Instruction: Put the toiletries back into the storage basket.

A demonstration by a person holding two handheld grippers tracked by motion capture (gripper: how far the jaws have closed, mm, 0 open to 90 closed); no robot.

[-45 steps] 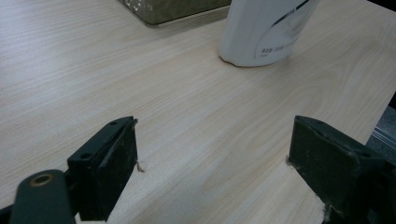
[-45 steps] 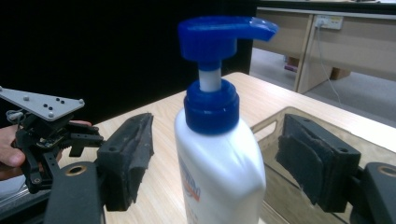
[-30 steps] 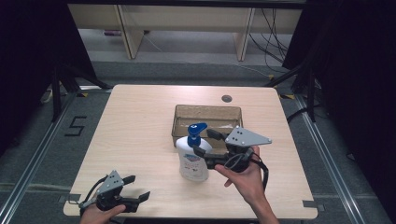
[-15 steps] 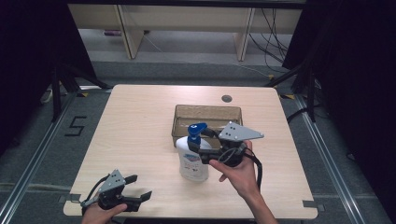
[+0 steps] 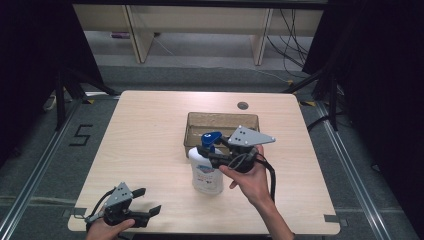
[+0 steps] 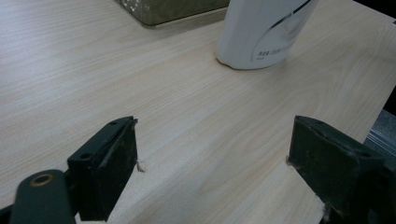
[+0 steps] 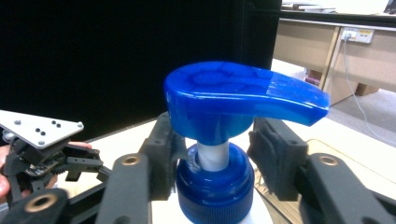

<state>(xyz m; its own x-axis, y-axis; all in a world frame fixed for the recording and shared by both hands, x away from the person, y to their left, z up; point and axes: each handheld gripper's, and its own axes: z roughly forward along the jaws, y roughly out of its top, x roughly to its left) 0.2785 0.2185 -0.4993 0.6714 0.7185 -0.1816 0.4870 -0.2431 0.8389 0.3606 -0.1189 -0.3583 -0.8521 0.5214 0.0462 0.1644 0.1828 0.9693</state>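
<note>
A white pump bottle (image 5: 205, 172) with a blue pump head (image 7: 233, 93) stands upright in the middle of the table, just in front of a brown box (image 5: 222, 120). My right gripper (image 5: 204, 150) reaches in level from the right. Its jaws have just been closing, and its pads (image 7: 161, 158) now sit against the blue collar under the pump head. My left gripper (image 5: 148, 200) rests open near the table's front left edge, with only bare wood between its jaws (image 6: 212, 158). From there the bottle's base (image 6: 261, 32) stands farther off.
The open brown box has its near wall (image 6: 163, 9) right behind the bottle. A round cable hole (image 5: 243, 105) lies at the table's back edge. Bare wood (image 5: 145, 140) spreads across the left half. Dark curtains and shelving stand beyond the table.
My right gripper has moved left toward the bottle, and its jaws have drawn in around the pump neck. The left gripper has stayed where it was.
</note>
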